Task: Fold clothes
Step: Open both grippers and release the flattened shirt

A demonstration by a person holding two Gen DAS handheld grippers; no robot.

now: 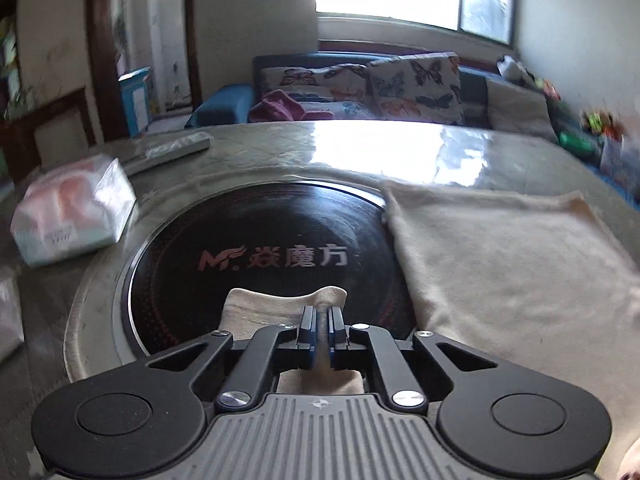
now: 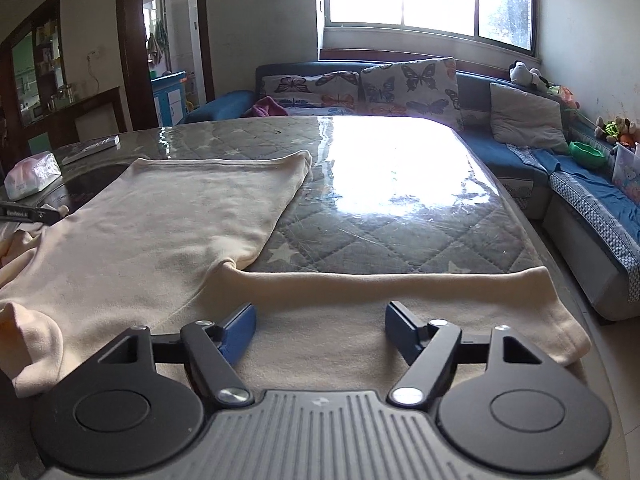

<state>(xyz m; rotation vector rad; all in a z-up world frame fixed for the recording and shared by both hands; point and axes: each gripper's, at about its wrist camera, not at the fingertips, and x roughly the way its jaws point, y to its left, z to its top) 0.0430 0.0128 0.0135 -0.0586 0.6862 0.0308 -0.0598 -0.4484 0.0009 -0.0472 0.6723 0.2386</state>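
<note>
Two tools in view, one per wrist cam. Left tool (image 1: 322,320) is clamped tight on a cream sleeve cuff (image 1: 280,308), a ridge of cloth pinched up between its blue pads, above the black round hob plate (image 1: 256,256) set into the worktop (image 1: 440,148). Right tool (image 2: 320,332) has its jaws spread wide, nothing between the pads, hanging just over the other sleeve (image 2: 400,292), which lies stretched out along the near edge toward the right. Cream long-sleeve top (image 2: 172,220) lies flat on the worktop, body running away from the cam, hem at the far end, left part overlapping the hob plate. Worktop has a grey quilted star-print cover under clear plastic, strong window glare on it. Tissue pack (image 1: 72,216) sits left of the hob plate, w/ a flat grey remote-like item (image 1: 168,152) beyond it, blurred. Behind: blue sofa (image 2: 560,184) w/ butterfly cushions (image 2: 408,88).
</note>
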